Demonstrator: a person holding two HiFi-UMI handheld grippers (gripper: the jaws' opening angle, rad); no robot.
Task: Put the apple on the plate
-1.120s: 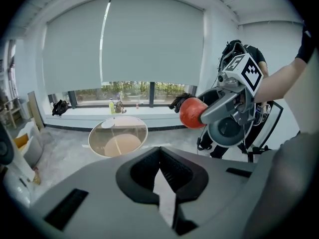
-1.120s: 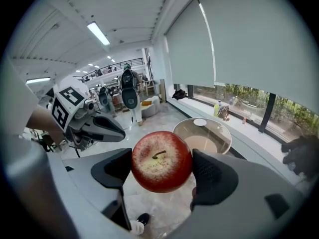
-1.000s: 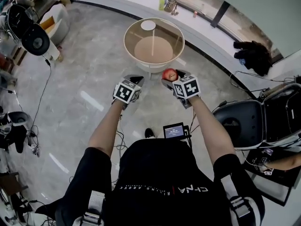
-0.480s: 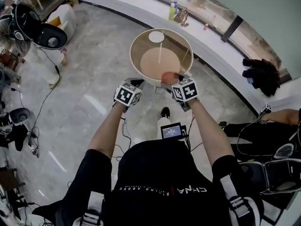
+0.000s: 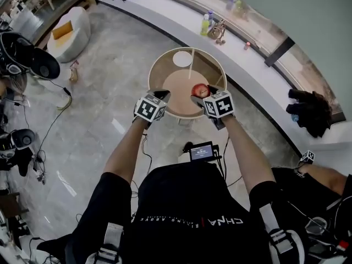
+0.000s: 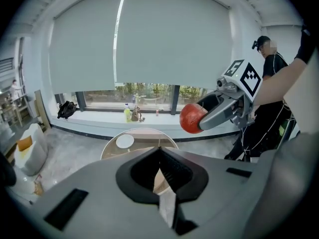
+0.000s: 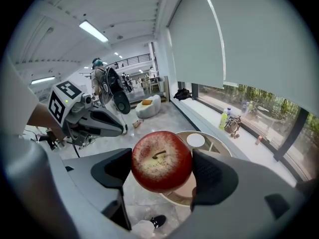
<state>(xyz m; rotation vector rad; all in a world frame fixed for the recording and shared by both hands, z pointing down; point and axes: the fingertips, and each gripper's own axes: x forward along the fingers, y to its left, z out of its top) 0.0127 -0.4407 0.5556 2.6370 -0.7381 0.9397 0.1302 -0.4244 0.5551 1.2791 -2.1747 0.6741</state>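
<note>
A red apple (image 5: 199,89) (image 7: 161,160) sits between the jaws of my right gripper (image 5: 200,94) (image 7: 162,169), which is shut on it, stem side facing the camera. It hangs over the near part of a round glass-topped table (image 5: 159,65). A small white plate (image 5: 182,59) (image 7: 195,140) lies at the table's far side, with nothing on it. My left gripper (image 5: 160,96) (image 6: 160,169) is held level beside the right one, jaws together and holding nothing. In the left gripper view the apple (image 6: 191,118) shows to the right, and the plate (image 6: 124,141) ahead.
A window sill behind the table carries bottles (image 5: 205,23) and a dark bundle (image 5: 311,111). A white seat (image 5: 69,34) stands at the far left, cables trail over the marble floor, and another person's arm (image 5: 322,175) shows at the right.
The person has stepped toward the table. Both grippers, earlier short of it over the floor, now reach over its near edge, the apple still held.
</note>
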